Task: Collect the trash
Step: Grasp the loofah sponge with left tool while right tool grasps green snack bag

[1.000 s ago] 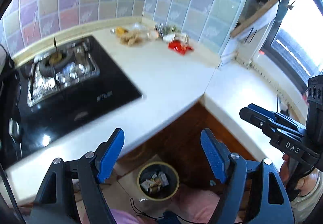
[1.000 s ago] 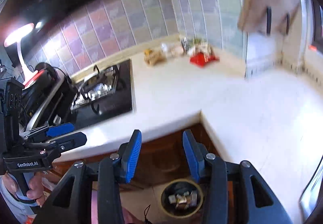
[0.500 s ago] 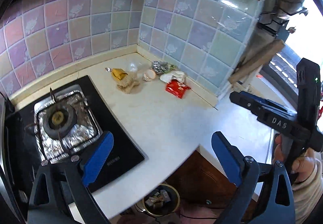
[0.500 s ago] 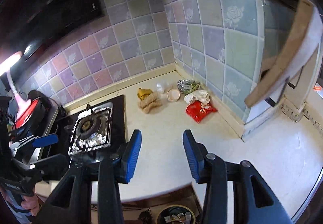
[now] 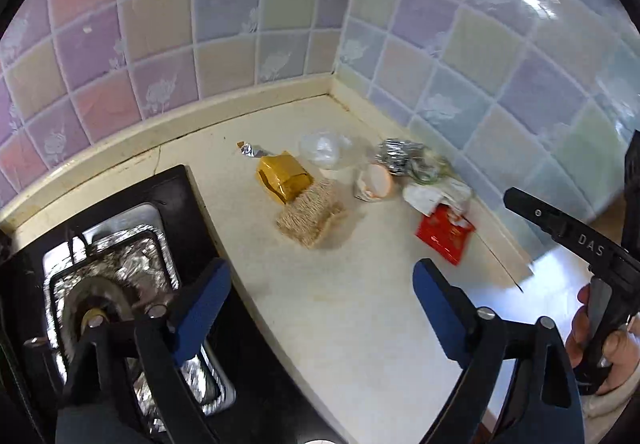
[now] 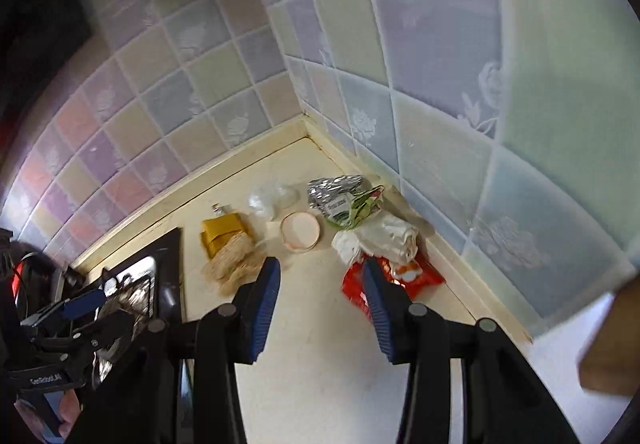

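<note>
Trash lies in the counter corner: a gold foil packet (image 5: 283,176) (image 6: 222,231), a straw-coloured noodle block (image 5: 310,215) (image 6: 234,264), a clear plastic bag (image 5: 324,149) (image 6: 269,199), a round pink lid (image 5: 376,181) (image 6: 301,232), crumpled silver foil (image 5: 398,156) (image 6: 334,187), white crumpled paper (image 5: 434,195) (image 6: 384,238) and a red wrapper (image 5: 444,236) (image 6: 416,276). My left gripper (image 5: 320,300) is open and empty, short of the noodle block. My right gripper (image 6: 320,284) is open and empty, just short of the lid and the red wrapper.
A black gas hob (image 5: 120,272) (image 6: 160,276) with a foil-lined burner lies left of the trash. Tiled walls (image 5: 280,23) close the corner behind and to the right. The cream countertop (image 5: 352,324) runs toward me. The right gripper also shows in the left wrist view (image 5: 568,232).
Both grippers have risen from over the floor bin and moved in toward the counter corner. The trash now looms larger, and the bin has left view. Both stay open.
</note>
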Tool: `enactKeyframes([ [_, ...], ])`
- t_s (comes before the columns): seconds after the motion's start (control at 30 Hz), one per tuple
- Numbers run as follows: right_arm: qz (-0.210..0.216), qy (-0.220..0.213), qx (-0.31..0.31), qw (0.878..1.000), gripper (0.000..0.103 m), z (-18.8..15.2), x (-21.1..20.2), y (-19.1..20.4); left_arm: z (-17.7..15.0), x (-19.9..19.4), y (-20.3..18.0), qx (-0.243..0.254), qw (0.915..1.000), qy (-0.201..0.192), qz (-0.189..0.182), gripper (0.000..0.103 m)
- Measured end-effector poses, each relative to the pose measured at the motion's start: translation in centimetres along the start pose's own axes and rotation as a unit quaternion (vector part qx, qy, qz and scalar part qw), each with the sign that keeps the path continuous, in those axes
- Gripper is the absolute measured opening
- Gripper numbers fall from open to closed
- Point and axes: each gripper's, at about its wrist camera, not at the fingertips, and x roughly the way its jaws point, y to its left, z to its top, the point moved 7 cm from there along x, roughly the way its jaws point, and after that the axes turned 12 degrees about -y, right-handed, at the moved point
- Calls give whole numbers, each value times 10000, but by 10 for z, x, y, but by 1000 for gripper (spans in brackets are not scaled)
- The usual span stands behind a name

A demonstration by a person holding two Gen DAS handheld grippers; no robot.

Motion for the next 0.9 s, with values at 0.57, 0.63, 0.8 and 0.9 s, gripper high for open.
enactKeyframes([
  [0.57,-308,293,150,9990,41,-2,119,-17,-1,135,21,-65,9982,602,36,86],
  [0.63,-318,331,139,9988,24,-3,125,-17,-2,143,21,-81,9978,655,23,85],
  [0.8,-217,303,107,9992,6,-8,126,-19,-10,157,19,-188,9964,831,-14,75],
  [0.9,-94,203,62,9997,5,-9,121,-17,-15,162,17,-288,9957,883,-33,64],
])
